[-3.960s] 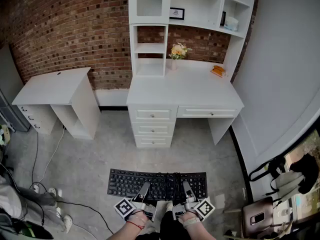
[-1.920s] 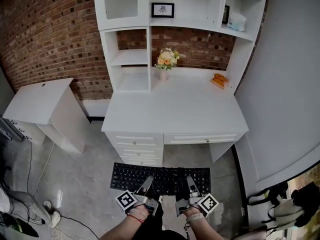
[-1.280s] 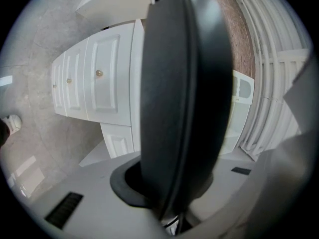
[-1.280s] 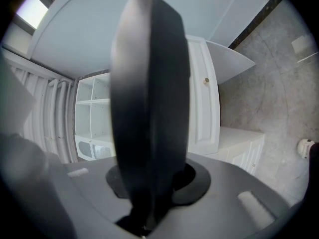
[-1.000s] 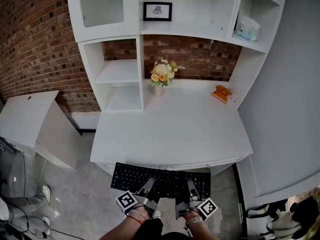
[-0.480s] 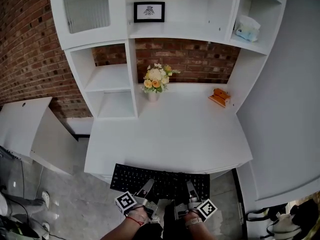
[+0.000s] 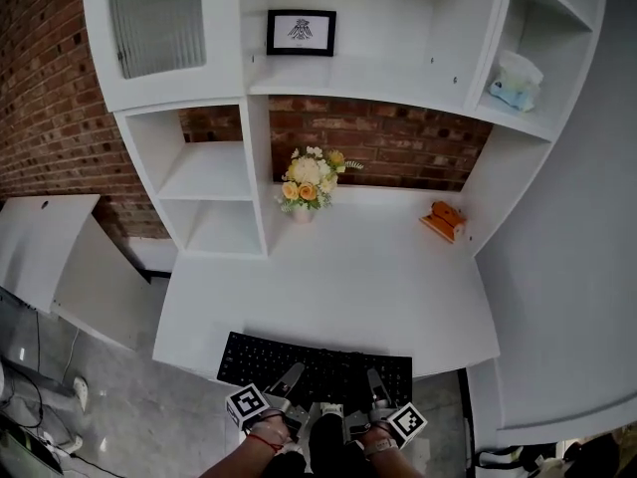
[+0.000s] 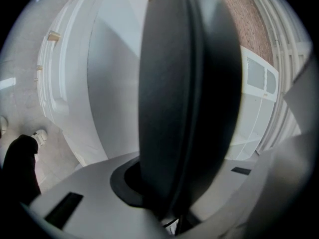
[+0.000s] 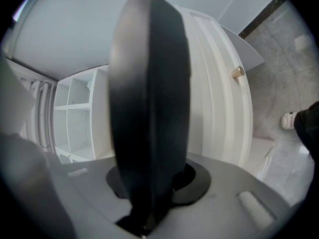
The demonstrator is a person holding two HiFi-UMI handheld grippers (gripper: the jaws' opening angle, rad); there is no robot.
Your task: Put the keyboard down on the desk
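Left tool (image 7: 291, 376) and right tool (image 7: 374, 378) each clench the near edge of the black keyboard (image 7: 317, 362). It lies level across the front edge of the worktop (image 7: 338, 277), its near part overhanging. Farther back stand flowers (image 7: 305, 179) and, to the right, a small orange thing (image 7: 443, 219).

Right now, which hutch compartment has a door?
The top-left one, closed by the ribbed glass door; the others, including the one holding the framed picture, stand open.
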